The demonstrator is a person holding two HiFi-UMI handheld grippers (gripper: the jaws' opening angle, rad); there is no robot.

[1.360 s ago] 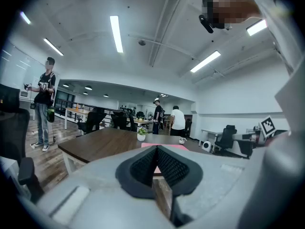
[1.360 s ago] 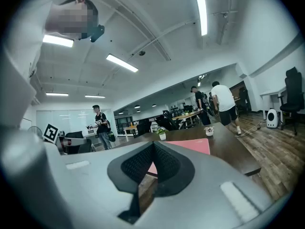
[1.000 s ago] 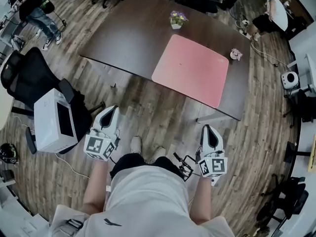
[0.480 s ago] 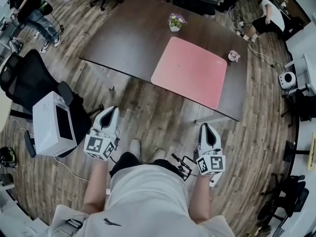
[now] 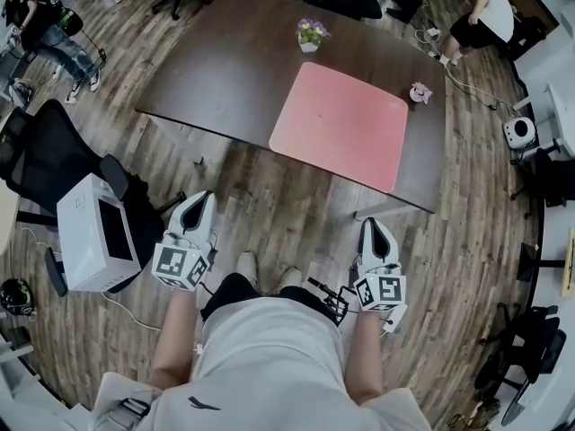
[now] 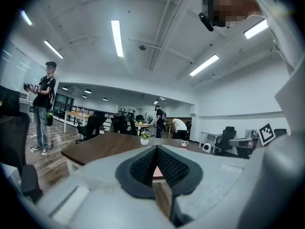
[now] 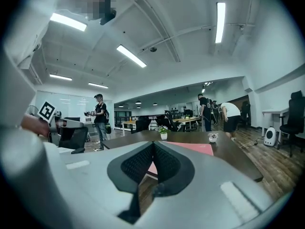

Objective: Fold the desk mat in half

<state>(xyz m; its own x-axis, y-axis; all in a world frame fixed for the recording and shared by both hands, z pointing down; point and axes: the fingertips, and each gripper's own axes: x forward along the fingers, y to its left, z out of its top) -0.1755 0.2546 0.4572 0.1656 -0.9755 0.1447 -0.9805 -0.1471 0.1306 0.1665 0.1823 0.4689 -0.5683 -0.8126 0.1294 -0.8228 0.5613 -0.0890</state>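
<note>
Pink desk mat (image 5: 340, 126) flat, unfolded on dark table (image 5: 225, 70), upper centre of head view, toward table's right end. Flower pot (image 5: 310, 34) above mat, apart from it. My left gripper (image 5: 201, 203) lower left, my right gripper (image 5: 375, 229) lower right, both over wood floor (image 5: 287, 196), well short of table.

Left gripper view: my jaws pressed together, nothing between; mat peeks past tips, centre frame.

Right gripper view: jaws together too, empty; mat beyond tips, slightly right.

A: Any legible words, numbers or brand names?

B: None. The cubes on the left gripper (image 5: 199, 203) and right gripper (image 5: 374, 230) carry square black-and-white code patterns, no letters. The marks on the white box (image 5: 90, 232) and the shirt (image 5: 260, 366) are too small to read.
</note>
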